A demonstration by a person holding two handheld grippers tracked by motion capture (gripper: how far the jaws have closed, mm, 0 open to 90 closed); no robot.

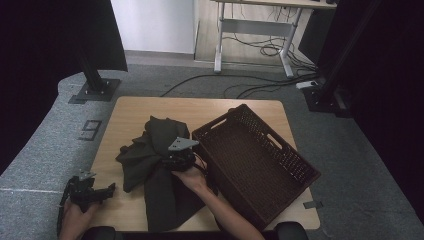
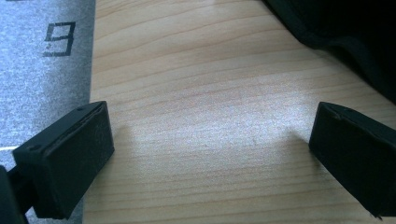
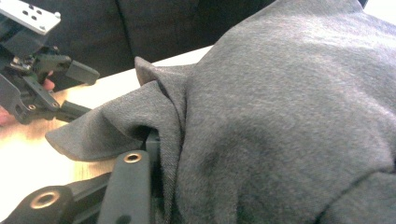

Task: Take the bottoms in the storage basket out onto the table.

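Lying bunched around the right hand-held gripper (image 1: 172, 161), the dark garment (image 1: 160, 165) hides whether its jaws grip.

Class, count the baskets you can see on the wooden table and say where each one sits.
1. The dark woven basket sits on the right half of the table, set at an angle, beside the crumpled dark cloth; nothing shows inside it.

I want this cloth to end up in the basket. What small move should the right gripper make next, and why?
Probably close the right gripper on the dark cloth: it sits in the folds, with fabric draped over its jaws, and the basket is right beside it.
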